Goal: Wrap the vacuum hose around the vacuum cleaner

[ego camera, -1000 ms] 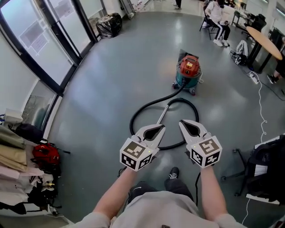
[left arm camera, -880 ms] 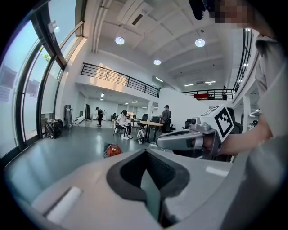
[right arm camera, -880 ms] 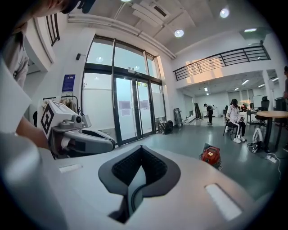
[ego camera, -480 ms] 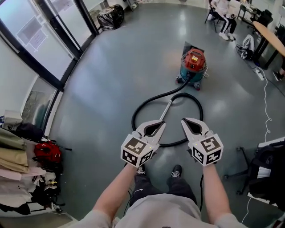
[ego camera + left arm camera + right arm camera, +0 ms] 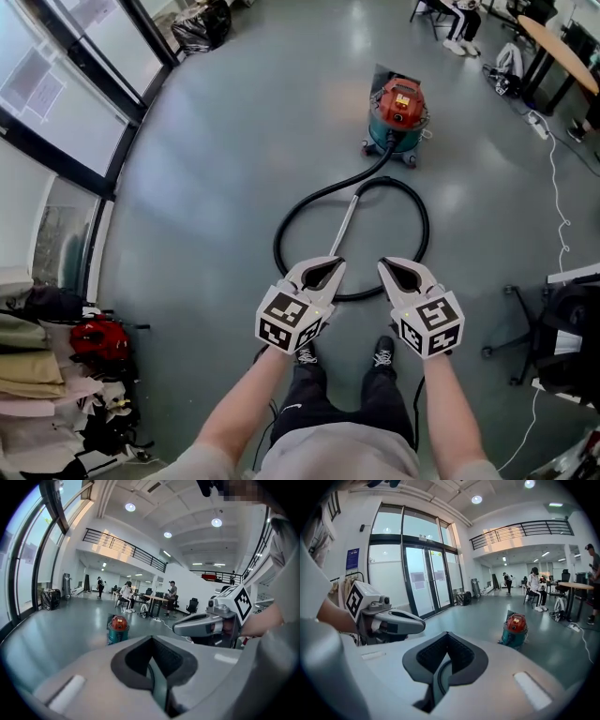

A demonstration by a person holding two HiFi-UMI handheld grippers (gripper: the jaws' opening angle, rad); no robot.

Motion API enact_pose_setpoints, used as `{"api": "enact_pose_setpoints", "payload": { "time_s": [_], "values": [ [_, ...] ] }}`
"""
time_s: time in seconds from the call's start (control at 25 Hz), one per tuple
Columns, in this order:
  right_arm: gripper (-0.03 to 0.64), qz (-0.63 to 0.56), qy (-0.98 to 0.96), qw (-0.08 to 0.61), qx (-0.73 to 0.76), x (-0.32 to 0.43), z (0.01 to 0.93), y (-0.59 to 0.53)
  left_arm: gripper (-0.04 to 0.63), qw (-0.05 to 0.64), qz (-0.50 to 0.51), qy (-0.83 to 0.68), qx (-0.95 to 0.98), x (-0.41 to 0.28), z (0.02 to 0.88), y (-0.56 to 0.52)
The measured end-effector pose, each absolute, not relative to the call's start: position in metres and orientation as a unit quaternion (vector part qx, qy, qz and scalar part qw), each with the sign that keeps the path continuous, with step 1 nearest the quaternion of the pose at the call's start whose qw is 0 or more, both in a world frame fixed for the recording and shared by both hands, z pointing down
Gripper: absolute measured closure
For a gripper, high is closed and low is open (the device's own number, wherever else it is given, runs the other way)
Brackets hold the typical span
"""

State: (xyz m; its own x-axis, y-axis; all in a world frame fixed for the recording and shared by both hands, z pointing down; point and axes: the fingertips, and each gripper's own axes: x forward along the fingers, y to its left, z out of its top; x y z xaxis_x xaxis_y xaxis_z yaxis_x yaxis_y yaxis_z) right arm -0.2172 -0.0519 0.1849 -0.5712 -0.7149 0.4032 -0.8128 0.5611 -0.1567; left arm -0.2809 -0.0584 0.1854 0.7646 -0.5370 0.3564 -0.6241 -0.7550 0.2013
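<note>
Left tongs (image 5: 328,268) and right tongs (image 5: 390,270) both closed, empty, carried ahead, probably because vacuum hose (image 5: 278,246) is out of reach, looped on floor (image 5: 216,159) at 12 o'clock. Vacuum cleaner (image 5: 397,117) beyond, 1 o'clock. Nothing wrapped.

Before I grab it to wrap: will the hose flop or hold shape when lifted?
Likely floppy: the hose lies in a loose loop on the floor. The straight metal wand should stay stiff. Pulling may roll the vacuum cleaner, which seems to sit on casters.
</note>
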Motion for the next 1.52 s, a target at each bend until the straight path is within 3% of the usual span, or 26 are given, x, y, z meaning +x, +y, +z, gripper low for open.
{"api": "enact_pose_setpoints", "payload": {
  "time_s": [0.24, 0.32, 0.6, 1.0, 1.28, 1.52],
  "values": [
    [0.591, 0.191, -0.864, 0.178, 0.43, -0.231, 0.272, -0.078, 0.592, 0.188, 0.184, -0.322, 0.909, -0.3, 0.286, -0.08],
    [0.511, 0.196, -0.869, 0.196, 0.409, -0.239, 0.314, -0.084, 0.592, 0.201, 0.197, -0.319, 0.905, -0.305, 0.326, -0.08],
    [0.456, 0.215, -0.873, 0.234, 0.37, -0.269, 0.488, -0.104, 0.592, 0.241, 0.226, -0.321, 0.888, -0.329, 0.51, -0.093],
    [0.394, 0.234, -0.858, 0.274, 0.367, -0.303, 0.737, -0.172, 0.592, 0.215, 0.246, -0.33, 0.886, -0.357, 0.721, -0.155],
    [0.385, 0.277, -0.827, 0.274, 0.406, -0.306, 0.884, -0.22, 0.592, 0.223, 0.252, -0.334, 0.881, -0.373, 0.833, -0.182],
    [0.336, 0.3, -0.793, 0.279, 0.452, -0.307, 0.976, -0.248, 0.592, 0.21, 0.261, -0.352, 0.874, -0.386, 0.9, -0.206]
  ]
}}
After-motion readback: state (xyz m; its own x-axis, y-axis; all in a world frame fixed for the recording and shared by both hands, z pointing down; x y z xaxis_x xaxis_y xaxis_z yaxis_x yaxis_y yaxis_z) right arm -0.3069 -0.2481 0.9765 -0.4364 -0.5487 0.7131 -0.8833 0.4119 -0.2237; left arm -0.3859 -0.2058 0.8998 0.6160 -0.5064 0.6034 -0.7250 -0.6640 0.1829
